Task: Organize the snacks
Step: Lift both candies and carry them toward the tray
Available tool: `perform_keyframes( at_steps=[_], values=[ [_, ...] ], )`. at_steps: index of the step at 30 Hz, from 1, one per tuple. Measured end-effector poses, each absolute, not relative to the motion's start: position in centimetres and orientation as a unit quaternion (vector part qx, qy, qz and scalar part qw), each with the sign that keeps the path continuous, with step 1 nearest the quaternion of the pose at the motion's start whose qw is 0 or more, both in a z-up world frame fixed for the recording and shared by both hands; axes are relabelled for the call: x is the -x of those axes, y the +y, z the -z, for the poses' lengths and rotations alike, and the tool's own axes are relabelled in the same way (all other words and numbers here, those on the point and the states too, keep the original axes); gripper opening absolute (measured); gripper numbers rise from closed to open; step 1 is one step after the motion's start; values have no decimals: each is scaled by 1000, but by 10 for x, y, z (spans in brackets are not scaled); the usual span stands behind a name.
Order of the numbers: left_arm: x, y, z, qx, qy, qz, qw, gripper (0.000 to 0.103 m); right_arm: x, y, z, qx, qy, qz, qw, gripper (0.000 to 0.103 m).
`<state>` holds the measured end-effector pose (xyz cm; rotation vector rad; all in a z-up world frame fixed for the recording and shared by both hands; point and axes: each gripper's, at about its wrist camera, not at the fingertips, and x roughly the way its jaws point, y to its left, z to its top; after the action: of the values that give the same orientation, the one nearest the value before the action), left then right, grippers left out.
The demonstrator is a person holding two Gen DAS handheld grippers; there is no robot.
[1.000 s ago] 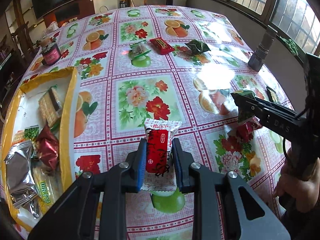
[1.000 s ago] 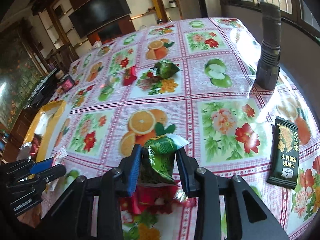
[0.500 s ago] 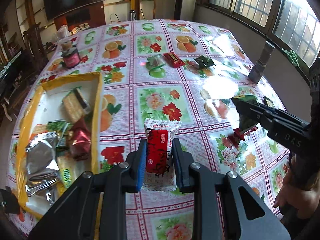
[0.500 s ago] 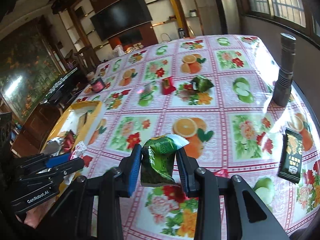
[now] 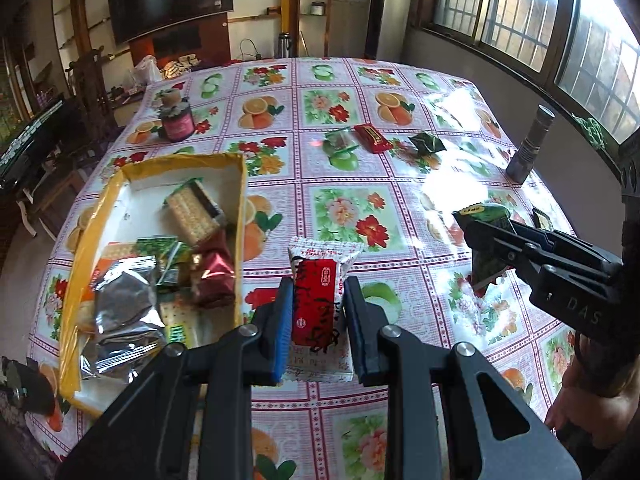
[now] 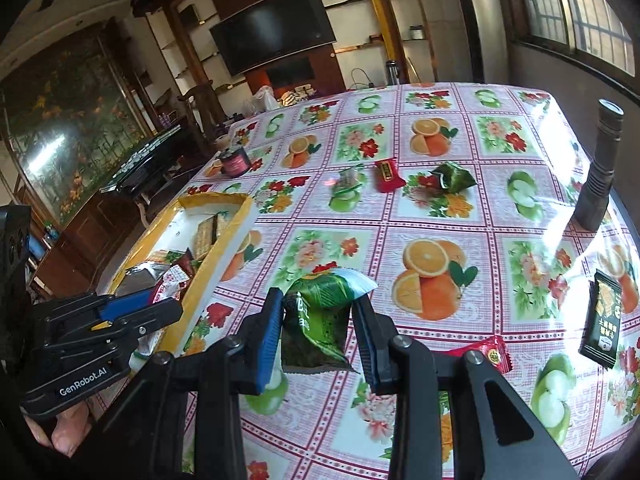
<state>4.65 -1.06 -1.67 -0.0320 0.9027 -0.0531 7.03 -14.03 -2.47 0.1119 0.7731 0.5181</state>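
Taking the yellow-rimmed cardboard tray point(image 5: 240, 208) as the landmark and reading from left to right: inside it lies a heap of snacks, among them one silver foil bag point(image 5: 120, 312), one pale square cracker pack point(image 5: 188, 216), one dark red foil packet point(image 5: 212, 276) and some small green sachets point(image 5: 160, 248); the exact count in the heap cannot be told. Just right of the tray's near end, the left gripper point(image 5: 318, 320) is clamped on one white-and-red wrapped snack point(image 5: 318, 300), held upright above the cloth. Further right of the tray, the right gripper point(image 6: 318, 336) pinches one green foil snack bag point(image 6: 320, 316), also lifted off the table. Beyond the tray, towards the far side, stands one small dark pink jar point(image 5: 177, 122). To the right of the tray and further back lie three loose snacks in a row: one clear green-striped sachet point(image 5: 340, 142), one flat red wrapped bar point(image 5: 372, 138) and one dark green triangular packet point(image 5: 428, 144). Well right of the tray, in the right wrist view, one red foil sweet point(image 6: 488, 354) lies near the right gripper, one black rectangular biscuit pack point(image 6: 602, 320) lies close to the table's edge, and one dark metal torch point(image 6: 600, 176) stands upright. The table carries a glossy oilcloth point(image 5: 352, 216) printed with squares of flowers, oranges and apples. Behind it, a black flat television point(image 6: 272, 40) hangs on a wood-panelled wall, and barred windows point(image 5: 520, 12) run along the right side.
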Motion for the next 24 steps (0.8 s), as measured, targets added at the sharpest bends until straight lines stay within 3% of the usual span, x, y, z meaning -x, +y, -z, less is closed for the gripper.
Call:
perform_keyframes(
  at_steps=[24],
  values=[
    [-31, 24, 10, 34, 427, -1, 904, 27, -61, -102, 13, -35, 364, -283, 887, 34]
  ],
)
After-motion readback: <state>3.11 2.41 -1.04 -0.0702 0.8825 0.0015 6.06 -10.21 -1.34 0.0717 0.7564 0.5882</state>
